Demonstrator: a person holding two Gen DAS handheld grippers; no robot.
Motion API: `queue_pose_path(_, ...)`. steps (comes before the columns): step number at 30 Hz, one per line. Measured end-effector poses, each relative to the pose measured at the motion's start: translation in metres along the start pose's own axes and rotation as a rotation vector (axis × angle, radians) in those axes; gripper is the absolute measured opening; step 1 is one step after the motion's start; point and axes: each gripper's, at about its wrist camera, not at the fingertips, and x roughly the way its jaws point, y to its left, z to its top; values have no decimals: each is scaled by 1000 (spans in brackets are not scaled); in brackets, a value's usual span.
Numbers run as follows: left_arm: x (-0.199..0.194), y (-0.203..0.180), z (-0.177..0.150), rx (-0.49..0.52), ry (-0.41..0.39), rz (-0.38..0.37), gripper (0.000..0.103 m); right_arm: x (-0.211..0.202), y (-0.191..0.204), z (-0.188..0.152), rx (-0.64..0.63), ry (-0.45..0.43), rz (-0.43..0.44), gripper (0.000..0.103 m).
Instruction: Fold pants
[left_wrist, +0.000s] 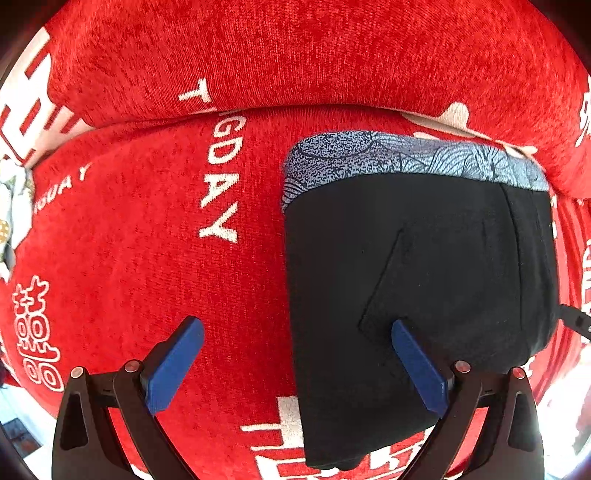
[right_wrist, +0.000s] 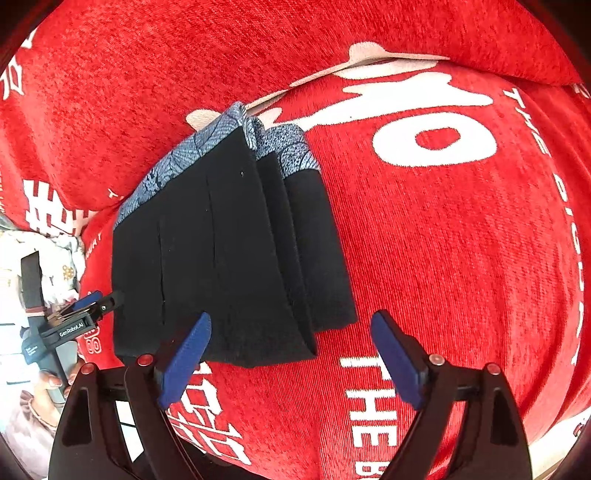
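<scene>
The black pants (left_wrist: 424, 280) with a blue patterned waistband (left_wrist: 406, 155) lie folded into a compact stack on the red sofa seat (left_wrist: 147, 229). In the right wrist view the pants (right_wrist: 221, 251) show several stacked layers. My left gripper (left_wrist: 295, 336) is open and empty, straddling the stack's left edge near its front end. My right gripper (right_wrist: 290, 328) is open and empty, just in front of the stack's near right corner. The left gripper also shows in the right wrist view (right_wrist: 96, 301), at the stack's left side.
The sofa cover is red with white lettering, and a red backrest cushion (left_wrist: 295, 55) rises behind the seat. A white flowered cloth (right_wrist: 55, 258) lies beyond the sofa's left end. The seat right of the pants (right_wrist: 461, 240) is bare red fabric.
</scene>
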Motion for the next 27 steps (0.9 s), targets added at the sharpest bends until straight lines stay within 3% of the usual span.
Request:
queue_pose_path(7,8,16,15,-43,51,-192,102,6,-10,17,-10,48,53,91)
queue_pose_path(15,29,15,25,-22,93,-282,102,25,-20,34,-34,106,136,91)
queue_pose_path(21,42,0,29,37,107,-357,102,47,-26,51,-63,163,266,91)
queue_pose_path(25,49,-2,34,19,104,-393,102,60,-26,66,-73,178,376,91)
queue_pose_path(27,51,-3,34,5,98,-396,102,68,-23,72,-80,196,391,91)
